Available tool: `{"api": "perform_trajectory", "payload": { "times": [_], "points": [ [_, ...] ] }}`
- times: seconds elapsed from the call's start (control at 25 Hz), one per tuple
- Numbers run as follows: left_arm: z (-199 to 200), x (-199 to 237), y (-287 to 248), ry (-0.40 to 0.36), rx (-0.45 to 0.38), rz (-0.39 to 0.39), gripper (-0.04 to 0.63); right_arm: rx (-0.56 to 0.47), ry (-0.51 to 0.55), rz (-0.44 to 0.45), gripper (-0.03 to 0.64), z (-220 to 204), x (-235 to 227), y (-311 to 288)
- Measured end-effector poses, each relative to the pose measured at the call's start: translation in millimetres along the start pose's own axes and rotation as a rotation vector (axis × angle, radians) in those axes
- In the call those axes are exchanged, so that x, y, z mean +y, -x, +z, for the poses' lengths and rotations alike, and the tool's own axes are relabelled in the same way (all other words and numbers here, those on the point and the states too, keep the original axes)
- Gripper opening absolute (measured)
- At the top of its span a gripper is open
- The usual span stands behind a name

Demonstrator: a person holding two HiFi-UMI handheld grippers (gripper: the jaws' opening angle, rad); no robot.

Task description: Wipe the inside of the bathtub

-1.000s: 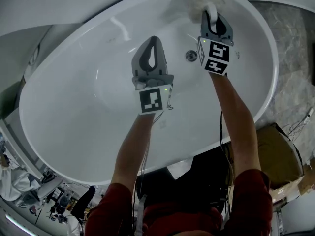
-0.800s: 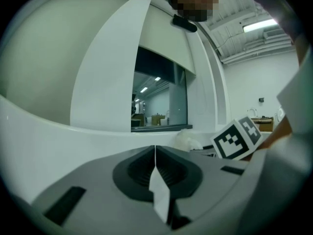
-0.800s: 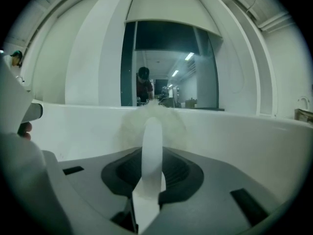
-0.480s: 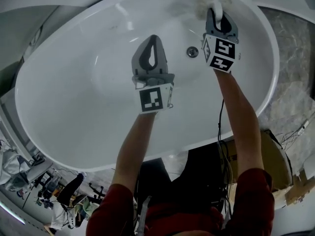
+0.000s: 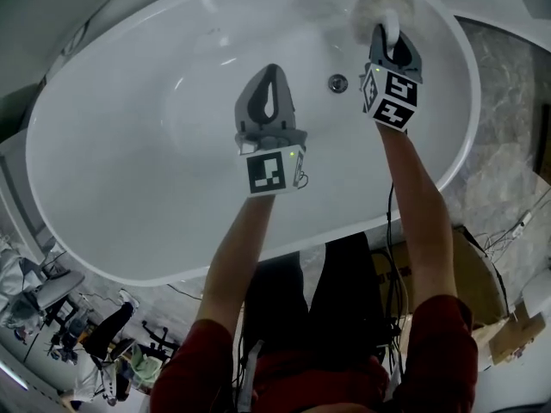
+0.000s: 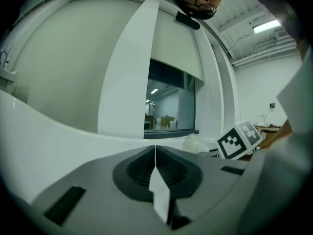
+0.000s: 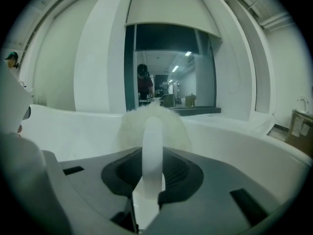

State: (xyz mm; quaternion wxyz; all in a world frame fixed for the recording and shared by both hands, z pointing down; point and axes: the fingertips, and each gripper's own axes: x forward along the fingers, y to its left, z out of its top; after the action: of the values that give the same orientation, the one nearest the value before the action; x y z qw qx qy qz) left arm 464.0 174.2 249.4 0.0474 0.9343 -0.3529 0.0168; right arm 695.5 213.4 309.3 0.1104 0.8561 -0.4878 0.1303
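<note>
the brush [image 5: 375, 7] looks light, with a soft, fluffy white head that should squash and spread when pushed against the wall. its handle [image 5: 392, 29] seems to be smooth, stiff white plastic. that's the place to hold it, though a round, slick handle could twist in the jaws if the head drags. the glossy tub [image 5: 146, 170] will give little friction, so pressure has to come from the arm.

the right gripper [image 5: 392, 48] is clamped on that handle. in the right gripper view the handle stands upright between the jaws, with the fluff spreading out just behind it. from the head view the head sits just ahead of the gripper, up against the far curved end of the tub, beyond the drain [image 5: 337, 82]. whether it presses firmly or only brushes the wall, i can't tell.

the left gripper [image 5: 269, 91] hangs over the middle of the basin, well apart from the brush. its jaws are closed to a thin seam with nothing between them.
</note>
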Motion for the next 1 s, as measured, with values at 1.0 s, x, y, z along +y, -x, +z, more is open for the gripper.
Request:
{"api": "perform_trajectory", "payload": {
  "times": [1.0],
  "points": [
    [260, 107, 200, -0.01, -0.042, -0.003, 0.014, -0.132, -0.027, 0.183, 0.094, 221, 226, 273]
  ]
}}
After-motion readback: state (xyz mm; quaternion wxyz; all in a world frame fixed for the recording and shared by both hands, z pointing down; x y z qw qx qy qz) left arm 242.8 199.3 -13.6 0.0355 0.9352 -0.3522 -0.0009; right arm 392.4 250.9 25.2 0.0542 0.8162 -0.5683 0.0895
